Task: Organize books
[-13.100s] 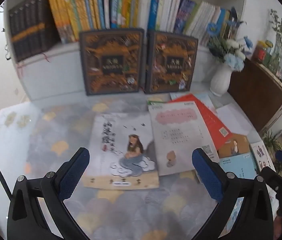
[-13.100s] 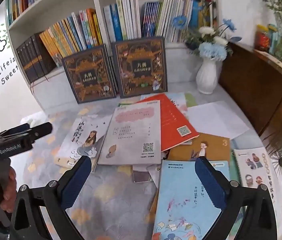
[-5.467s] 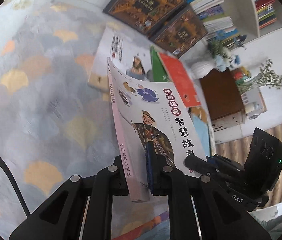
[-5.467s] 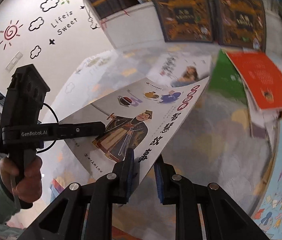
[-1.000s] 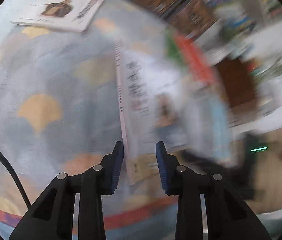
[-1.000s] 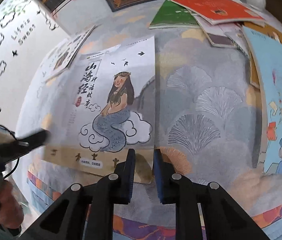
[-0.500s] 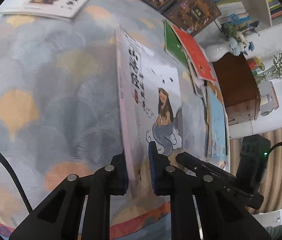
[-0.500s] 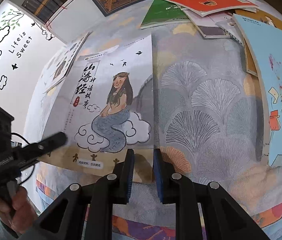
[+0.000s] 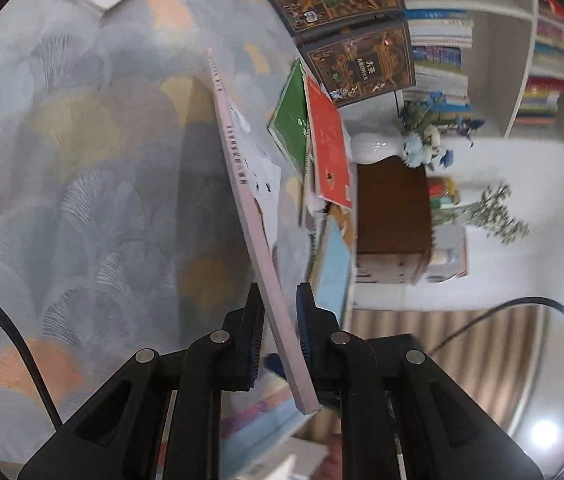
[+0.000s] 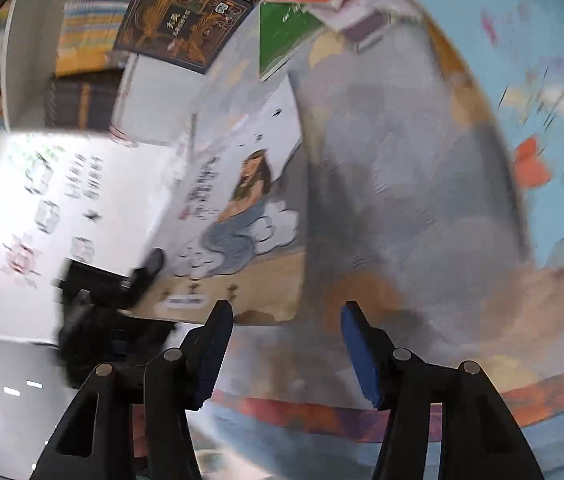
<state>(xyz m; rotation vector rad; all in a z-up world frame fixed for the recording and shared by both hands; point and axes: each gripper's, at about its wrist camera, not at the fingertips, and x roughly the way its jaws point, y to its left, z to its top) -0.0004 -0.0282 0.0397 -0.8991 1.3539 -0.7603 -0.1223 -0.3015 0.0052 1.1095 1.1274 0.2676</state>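
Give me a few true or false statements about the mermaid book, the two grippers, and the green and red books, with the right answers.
1. The left gripper is shut on the mermaid book. True.
2. The right gripper is clamping that book too. False: its jaws have just been opening and nothing is between them.
3. The mermaid book lies flat on the tablecloth. False: it is lifted, held on edge.
4. The green book sits beside the red book. True.
5. The white vase is empty. False: it holds flowers.

My two wrist cameras look close and downward along my fingers, both sharing the mermaid book [image 10: 250, 216] and the green book [image 9: 292, 120].
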